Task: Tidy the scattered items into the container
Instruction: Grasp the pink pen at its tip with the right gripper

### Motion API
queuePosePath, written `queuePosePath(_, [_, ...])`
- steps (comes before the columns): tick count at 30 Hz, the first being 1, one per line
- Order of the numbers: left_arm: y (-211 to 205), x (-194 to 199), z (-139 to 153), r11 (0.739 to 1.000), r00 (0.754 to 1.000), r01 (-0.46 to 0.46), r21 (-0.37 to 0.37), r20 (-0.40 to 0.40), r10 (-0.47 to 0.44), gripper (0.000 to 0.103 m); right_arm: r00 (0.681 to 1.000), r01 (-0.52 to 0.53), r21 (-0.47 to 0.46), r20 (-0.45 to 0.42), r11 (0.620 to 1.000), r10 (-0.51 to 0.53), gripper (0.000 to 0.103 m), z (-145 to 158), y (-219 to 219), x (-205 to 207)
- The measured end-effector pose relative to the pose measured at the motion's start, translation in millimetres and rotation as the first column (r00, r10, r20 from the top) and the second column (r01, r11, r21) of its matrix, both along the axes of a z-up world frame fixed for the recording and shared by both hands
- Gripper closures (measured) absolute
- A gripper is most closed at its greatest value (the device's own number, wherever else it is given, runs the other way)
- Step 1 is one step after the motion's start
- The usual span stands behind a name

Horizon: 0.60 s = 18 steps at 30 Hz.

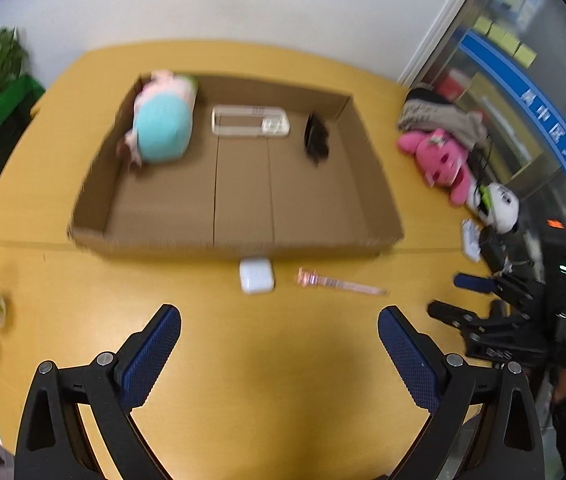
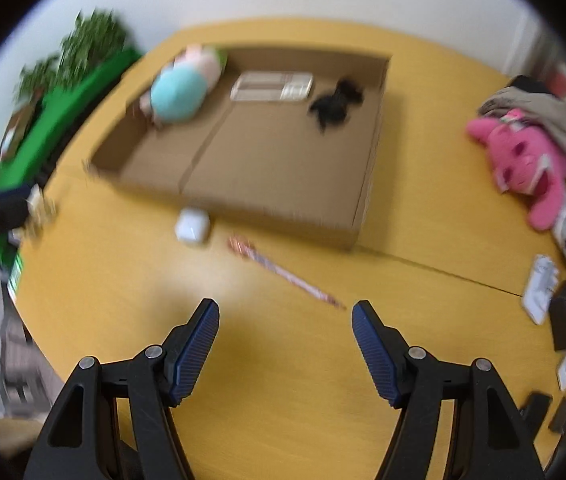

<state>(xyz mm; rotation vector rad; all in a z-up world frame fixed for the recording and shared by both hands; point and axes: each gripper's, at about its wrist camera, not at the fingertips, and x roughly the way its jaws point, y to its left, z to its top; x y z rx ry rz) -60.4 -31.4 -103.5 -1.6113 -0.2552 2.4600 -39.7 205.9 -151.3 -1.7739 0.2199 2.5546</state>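
Both grippers sit nearest the cameras: left gripper (image 1: 279, 316) spread wide and empty over the yellow wooden table (image 1: 275, 360), right gripper (image 2: 285, 308) also parted, nothing between its fingers. Shallow brown cardboard box (image 1: 239, 240) already holds a teal-and-pink plush toy (image 1: 161, 126), a clear rectangular plastic case (image 1: 249, 120) and a small black object (image 1: 317, 136). Left to tidy, by the look of it: small white rounded case (image 1: 256, 276) touching or just beside the box's near wall, and thin pink pen-like stick (image 1: 341, 283) lying near it. Roughly halfway done. Pink plush (image 1: 439, 158) far right may also count, cannot tell.
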Motion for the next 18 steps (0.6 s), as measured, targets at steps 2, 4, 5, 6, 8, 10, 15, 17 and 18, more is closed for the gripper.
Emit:
queuePosePath(2, [5,6,-12,1.0,1.0,-0.009,-0.01,0.029,0.01,0.002,0.998,-0.065,0.011,0.012,0.998,0.064,0.039,-23,0,-5])
queuePosePath(4, [9,11,-22,1.0,0.998,-0.024,-0.02,0.05,0.025,0.002,0.989,-0.144,0.023,0.028,0.989,0.143,0.043,-45,-2,-15])
queuePosePath(5, [10,14,-27,0.999,0.997,-0.036,-0.02,0.063,0.037,0.002,0.984,-0.174,0.022,0.035,0.985,0.173,0.047,-54,-3,-20])
queuePosePath(6, [12,16,-31,0.999,0.996,-0.048,-0.015,0.077,0.049,0.002,0.978,-0.206,0.024,0.049,0.978,0.204,0.048,-66,-3,-25])
queuePosePath(8, [13,20,-35,0.998,0.993,-0.065,-0.01,0.093,0.065,0.002,0.967,-0.246,0.04,0.08,0.968,0.242,0.05,-83,-3,-32])
queuePosePath(10, [13,22,-37,0.997,0.991,-0.08,-0.009,0.103,0.08,0.002,0.962,-0.264,0.047,0.091,0.963,0.259,0.05,-91,-1,-37])
queuePosePath(15, [12,20,-44,0.993,0.985,-0.119,-0.007,0.129,0.119,0.002,0.948,-0.3,0.031,0.123,0.953,0.294,0.066,-105,0,-46])
queuePosePath(17, [13,18,-45,0.992,0.983,-0.125,-0.007,0.132,0.125,0.002,0.934,-0.331,0.037,0.153,0.943,0.322,0.076,-113,-5,-43])
queuePosePath(18, [14,17,-45,0.992,0.983,-0.125,-0.007,0.133,0.125,0.002,0.93,-0.343,0.045,0.153,0.938,0.333,0.077,-116,-7,-40])
